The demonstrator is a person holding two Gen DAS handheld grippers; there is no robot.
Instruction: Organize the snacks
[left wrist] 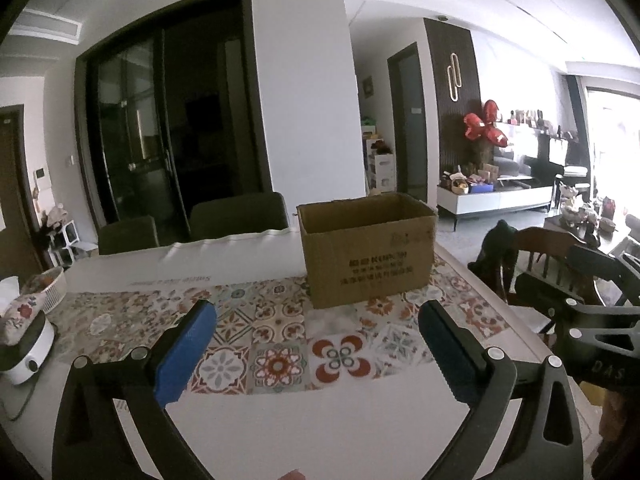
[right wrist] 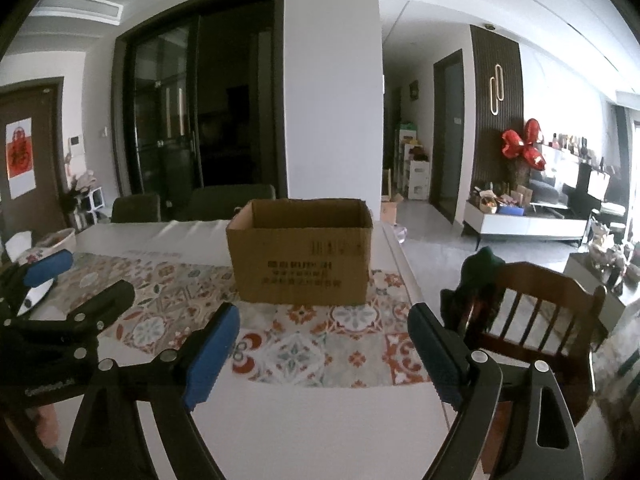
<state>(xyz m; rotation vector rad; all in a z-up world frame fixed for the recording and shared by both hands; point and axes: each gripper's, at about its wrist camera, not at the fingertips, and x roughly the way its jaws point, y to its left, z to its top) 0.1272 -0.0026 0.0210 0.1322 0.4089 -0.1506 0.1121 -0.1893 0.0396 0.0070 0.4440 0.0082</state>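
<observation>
Both grippers, left gripper (left wrist: 318, 330) and right gripper (right wrist: 324, 334), gape wide and empty before the open cardboard box (right wrist: 300, 252) on the patterned tablecloth (left wrist: 276, 364). No snacks visible; likely locate 1 first.

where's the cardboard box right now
The cardboard box stands open-topped on the patterned tablecloth toward the table's far right side, ahead of both open tongs, with dark chairs behind and a wooden chair off its right.
</observation>
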